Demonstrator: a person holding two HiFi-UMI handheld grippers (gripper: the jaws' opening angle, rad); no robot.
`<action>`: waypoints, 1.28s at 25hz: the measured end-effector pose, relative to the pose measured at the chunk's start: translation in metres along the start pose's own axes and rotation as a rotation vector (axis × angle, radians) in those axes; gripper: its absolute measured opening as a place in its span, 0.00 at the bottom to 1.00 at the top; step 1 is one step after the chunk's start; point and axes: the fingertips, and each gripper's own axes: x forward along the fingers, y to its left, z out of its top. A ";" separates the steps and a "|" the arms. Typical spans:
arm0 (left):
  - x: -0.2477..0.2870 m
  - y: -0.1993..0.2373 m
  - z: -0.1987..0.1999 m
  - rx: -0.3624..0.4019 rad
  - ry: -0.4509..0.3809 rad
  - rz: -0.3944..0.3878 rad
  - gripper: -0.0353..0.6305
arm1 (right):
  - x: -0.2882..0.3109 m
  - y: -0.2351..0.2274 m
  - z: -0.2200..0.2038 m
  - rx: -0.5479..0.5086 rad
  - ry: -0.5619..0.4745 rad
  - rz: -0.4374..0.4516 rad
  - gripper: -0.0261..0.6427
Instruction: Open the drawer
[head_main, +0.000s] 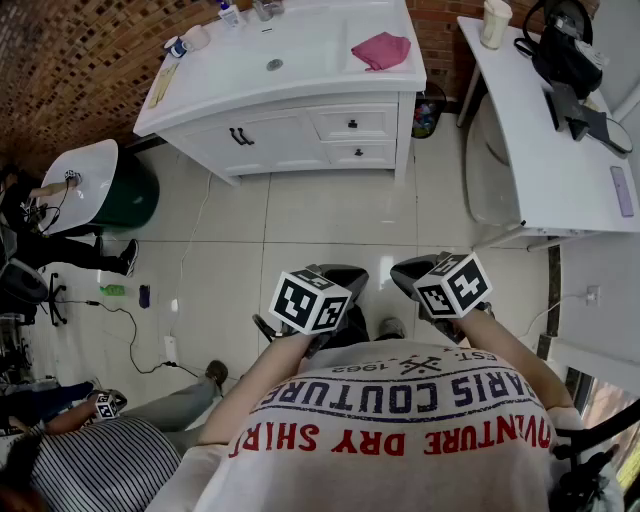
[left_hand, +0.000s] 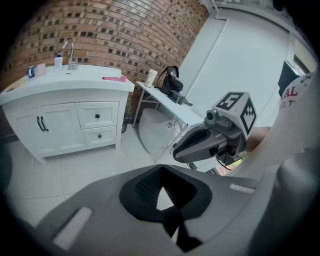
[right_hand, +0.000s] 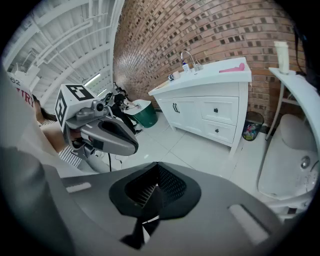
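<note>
A white vanity cabinet (head_main: 262, 138) stands across the tiled floor, with two small drawers on its right side: an upper drawer (head_main: 353, 123) and a lower drawer (head_main: 357, 153), both closed, each with a dark knob. They also show in the left gripper view as the upper drawer (left_hand: 97, 115) and lower drawer (left_hand: 99, 135), and in the right gripper view as the upper drawer (right_hand: 216, 110). My left gripper (head_main: 340, 278) and right gripper (head_main: 415, 270) are held close to my body, far from the cabinet. Both are shut with nothing between the pads, angled down toward the floor.
A pink cloth (head_main: 380, 50) lies on the vanity top beside the sink. A white table (head_main: 560, 160) with a black bag runs along the right. A small bin (head_main: 428, 110) sits between it and the cabinet. A green tub (head_main: 130, 195) and seated people are at left.
</note>
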 end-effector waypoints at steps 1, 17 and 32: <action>0.000 0.010 0.002 -0.008 -0.003 -0.004 0.04 | 0.008 -0.002 0.006 0.001 0.007 0.005 0.05; -0.013 0.242 0.063 -0.019 0.081 -0.085 0.04 | 0.159 -0.059 0.174 0.134 0.007 -0.061 0.05; -0.016 0.316 0.092 -0.022 0.106 -0.160 0.04 | 0.202 -0.103 0.222 0.227 0.051 -0.165 0.05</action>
